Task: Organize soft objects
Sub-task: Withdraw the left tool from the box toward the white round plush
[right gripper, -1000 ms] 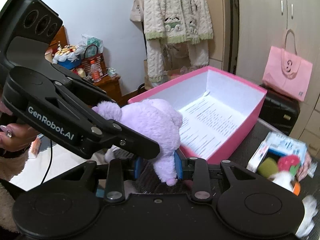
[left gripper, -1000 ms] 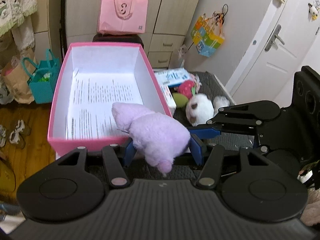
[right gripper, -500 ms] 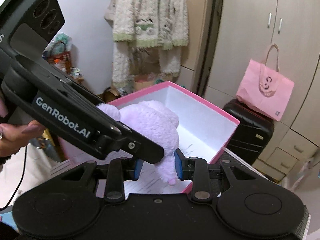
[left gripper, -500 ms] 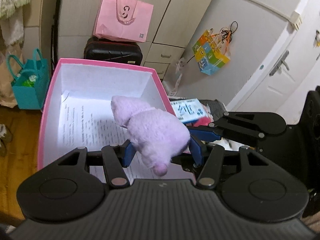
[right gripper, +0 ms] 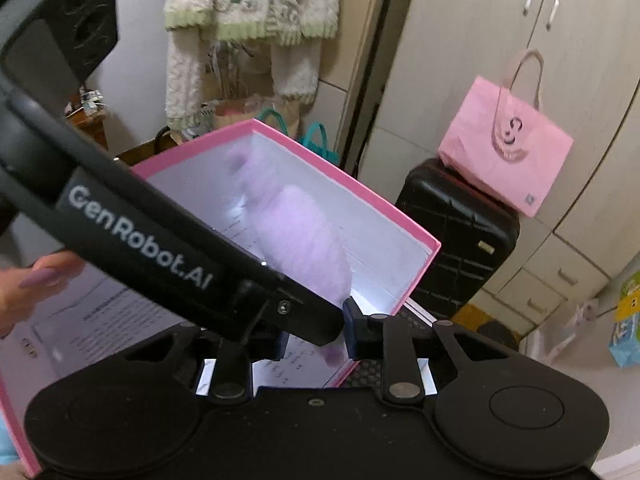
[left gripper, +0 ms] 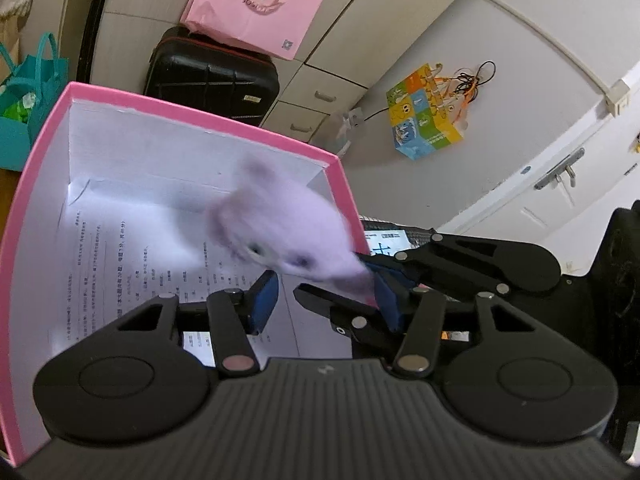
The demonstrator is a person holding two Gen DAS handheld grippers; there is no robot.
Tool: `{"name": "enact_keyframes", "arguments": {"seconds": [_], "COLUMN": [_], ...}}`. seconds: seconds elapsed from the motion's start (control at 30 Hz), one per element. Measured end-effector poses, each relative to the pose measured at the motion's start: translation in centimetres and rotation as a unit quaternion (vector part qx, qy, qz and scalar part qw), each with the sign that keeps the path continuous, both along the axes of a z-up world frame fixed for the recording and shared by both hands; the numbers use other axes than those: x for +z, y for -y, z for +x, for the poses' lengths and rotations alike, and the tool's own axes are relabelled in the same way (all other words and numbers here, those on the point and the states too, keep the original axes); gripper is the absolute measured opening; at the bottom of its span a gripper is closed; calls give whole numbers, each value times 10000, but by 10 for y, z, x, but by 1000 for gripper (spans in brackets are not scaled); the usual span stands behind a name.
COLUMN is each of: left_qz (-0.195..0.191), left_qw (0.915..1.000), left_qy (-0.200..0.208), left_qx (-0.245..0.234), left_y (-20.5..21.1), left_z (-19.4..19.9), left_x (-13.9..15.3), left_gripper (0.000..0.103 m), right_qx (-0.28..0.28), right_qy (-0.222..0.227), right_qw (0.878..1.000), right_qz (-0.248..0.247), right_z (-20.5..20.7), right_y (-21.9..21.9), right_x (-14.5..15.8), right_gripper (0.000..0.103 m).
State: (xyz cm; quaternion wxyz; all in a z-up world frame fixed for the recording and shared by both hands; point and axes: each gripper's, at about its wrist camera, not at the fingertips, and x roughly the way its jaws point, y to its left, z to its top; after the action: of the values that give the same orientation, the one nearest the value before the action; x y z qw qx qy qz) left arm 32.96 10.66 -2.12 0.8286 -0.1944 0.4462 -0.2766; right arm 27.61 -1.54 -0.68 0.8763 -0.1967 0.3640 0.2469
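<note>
A purple plush toy [left gripper: 280, 236], blurred by motion, hangs over the inside of the pink box [left gripper: 200, 114], which is lined with a printed sheet [left gripper: 140, 272]. My left gripper [left gripper: 324, 300] is over the box with its jaws closing. Its left pad is bare and only its right pad is near the toy's tail, so it has no grip. In the right wrist view the plush toy [right gripper: 296, 236] reaches down between the pads of my right gripper [right gripper: 316, 336]. Those jaws are closing on the toy's thin lower end. One left finger [right gripper: 160, 248] crosses in front and hides part of the toy.
A black suitcase [left gripper: 212, 72] with a pink paper bag [left gripper: 256, 4] on top stands behind the box, before cabinet drawers. A teal bag [left gripper: 24, 92] sits at the left, and a colourful bag [left gripper: 428, 116] hangs at the right. Fleece clothes [right gripper: 248, 8] hang behind. A hand [right gripper: 36, 280] holds the left gripper.
Both grippers have moved forward over the box. The plush toy has slid out from between the left pads, swung further into the box and gone blurry; only its tail stays between the right pads.
</note>
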Motion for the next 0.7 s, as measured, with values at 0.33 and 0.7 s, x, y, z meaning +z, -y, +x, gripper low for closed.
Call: {"name": "enact_keyframes", "arguments": {"seconds": [0.33,0.7], "left_qz": [482,1694], "left_qw": [9975,9779], "left_qy": [320,1118], "left_qx": [408,509], "left_y": [-13,-12], "left_z": [-15,-78], "left_x": [11,66], "left_gripper": [51,60], "right_qx": [94,116], "right_qy": [-50,-232], "right_qw": [9993,9926], "right_qz": [358,1189], "right_z": [-12,-55], "right_y": [13,63], "right_x": [6,42], "right_gripper": [28,32]}}
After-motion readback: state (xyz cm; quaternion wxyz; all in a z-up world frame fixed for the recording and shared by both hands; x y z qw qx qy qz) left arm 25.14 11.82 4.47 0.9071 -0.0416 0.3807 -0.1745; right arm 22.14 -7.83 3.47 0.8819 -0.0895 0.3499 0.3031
